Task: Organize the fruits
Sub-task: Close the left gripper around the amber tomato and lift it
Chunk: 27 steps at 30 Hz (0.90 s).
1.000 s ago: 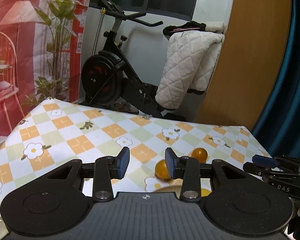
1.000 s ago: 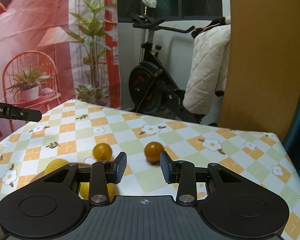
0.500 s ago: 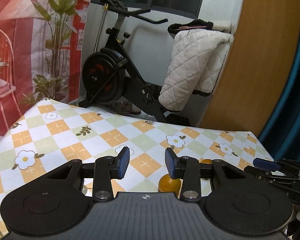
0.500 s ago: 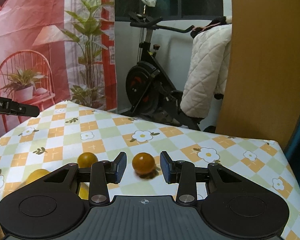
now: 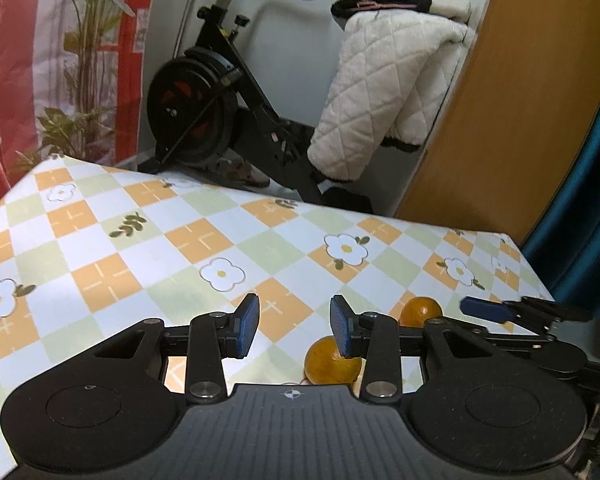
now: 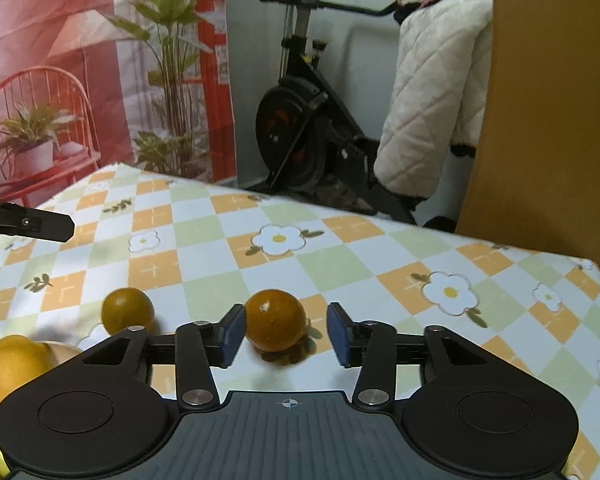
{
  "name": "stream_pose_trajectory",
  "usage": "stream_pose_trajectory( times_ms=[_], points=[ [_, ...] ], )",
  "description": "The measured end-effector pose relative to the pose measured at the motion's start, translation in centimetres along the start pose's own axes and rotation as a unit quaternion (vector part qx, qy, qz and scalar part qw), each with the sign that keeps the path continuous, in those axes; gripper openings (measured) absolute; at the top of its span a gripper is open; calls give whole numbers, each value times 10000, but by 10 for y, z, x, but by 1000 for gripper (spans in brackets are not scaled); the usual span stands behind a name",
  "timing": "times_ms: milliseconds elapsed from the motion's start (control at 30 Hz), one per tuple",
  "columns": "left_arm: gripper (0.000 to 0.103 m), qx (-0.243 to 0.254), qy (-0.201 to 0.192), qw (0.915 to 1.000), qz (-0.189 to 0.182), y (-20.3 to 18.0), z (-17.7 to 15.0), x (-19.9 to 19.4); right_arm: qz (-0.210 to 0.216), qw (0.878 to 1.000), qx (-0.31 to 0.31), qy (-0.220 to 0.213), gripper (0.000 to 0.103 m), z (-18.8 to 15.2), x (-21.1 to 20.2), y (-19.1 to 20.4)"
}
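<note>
My right gripper [image 6: 283, 334] is spreading its jaws around the orange [image 6: 275, 314] on the checked tablecloth [image 6: 340, 264]; the fruit sits between the pads, untouched as far as I can tell. A second orange [image 6: 127, 309] lies to its left, with yellow fruit [image 6: 14, 364] nearer me than that one. My left gripper [image 5: 294, 326] stands narrowly parted and empty. The orange looks round, firm, a bit slick (it would roll if nudged), so I'd pinch across its widest middle, gently.
</note>
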<state>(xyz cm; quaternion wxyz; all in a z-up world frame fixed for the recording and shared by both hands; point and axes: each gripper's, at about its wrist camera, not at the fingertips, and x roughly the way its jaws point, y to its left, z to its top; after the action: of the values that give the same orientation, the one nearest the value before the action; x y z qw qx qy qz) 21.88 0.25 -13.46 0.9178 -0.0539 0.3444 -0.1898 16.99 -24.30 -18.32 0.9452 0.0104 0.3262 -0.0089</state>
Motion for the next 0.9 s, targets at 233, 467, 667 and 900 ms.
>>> stream_pose_trajectory(
  times_ms=[233,467,667,900],
  points=[
    [41,58,219,9997,-108,-1,0,14,79,9999,-16,138,47,3,26,4],
    [50,205,515,9980,-299,-6,-4,25,116,9996,-55,233,42,2,34,6],
    [51,427,802,9949,-437,-11,-9,37,123,9997,153,152,41,-7,24,2],
    [51,540,1127,9913,-412,-14,-12,53,139,9987,489,29,41,-18,6,-9]
  ],
)
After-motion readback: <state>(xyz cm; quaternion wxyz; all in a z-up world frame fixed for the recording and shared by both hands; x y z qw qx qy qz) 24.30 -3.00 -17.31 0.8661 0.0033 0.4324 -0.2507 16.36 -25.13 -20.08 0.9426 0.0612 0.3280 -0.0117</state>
